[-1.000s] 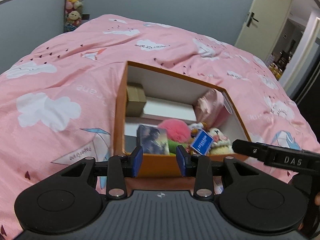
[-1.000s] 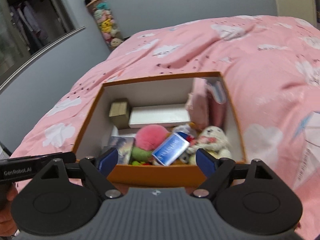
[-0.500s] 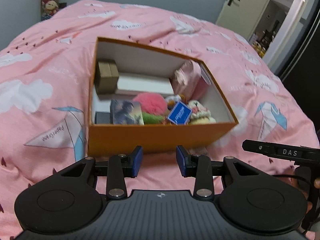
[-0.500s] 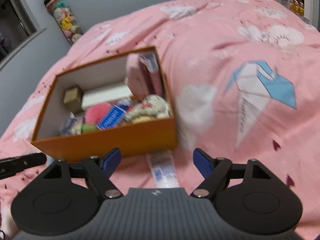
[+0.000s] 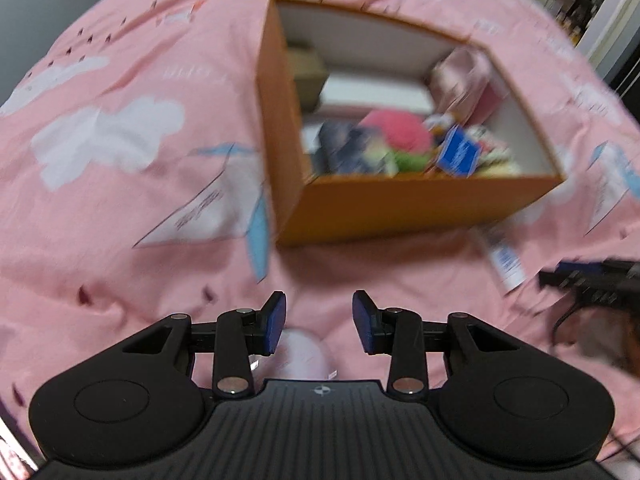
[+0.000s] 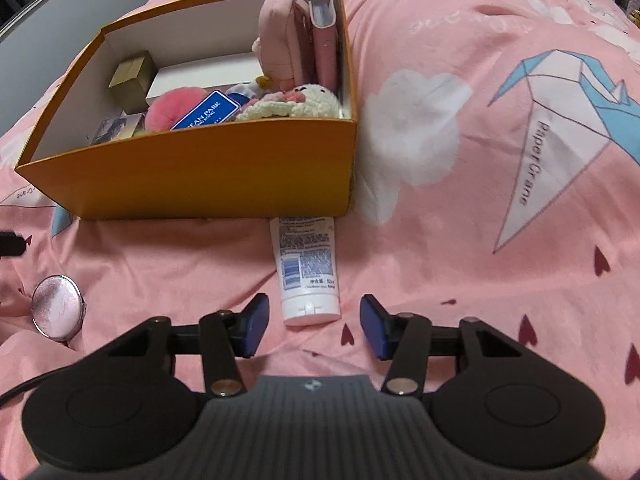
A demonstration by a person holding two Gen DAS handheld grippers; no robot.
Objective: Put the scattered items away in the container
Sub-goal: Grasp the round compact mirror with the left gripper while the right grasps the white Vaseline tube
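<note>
An orange box (image 6: pixel 208 176) on the pink bed holds plush toys, a blue card, a pink pouch and small boxes; it also shows, blurred, in the left wrist view (image 5: pixel 404 208). A white tube (image 6: pixel 306 268) lies on the bedspread against the box's near wall. My right gripper (image 6: pixel 310 330) is open and empty, just short of the tube's cap. A round pink compact mirror (image 6: pixel 58 306) lies at the left. My left gripper (image 5: pixel 319 322) is open and empty above that mirror (image 5: pixel 302 354), which shows between and below its fingers.
The pink bedspread (image 6: pixel 500 200) with cloud and paper-crane prints spreads all around. The other gripper's black body shows at the right edge of the left wrist view (image 5: pixel 592 280). A doorway (image 5: pixel 600 8) lies beyond the bed at the far right.
Both grippers have pulled back from over the box and dropped toward the bedspread. The right one now faces the white tube; the left one now hovers over the compact mirror.
</note>
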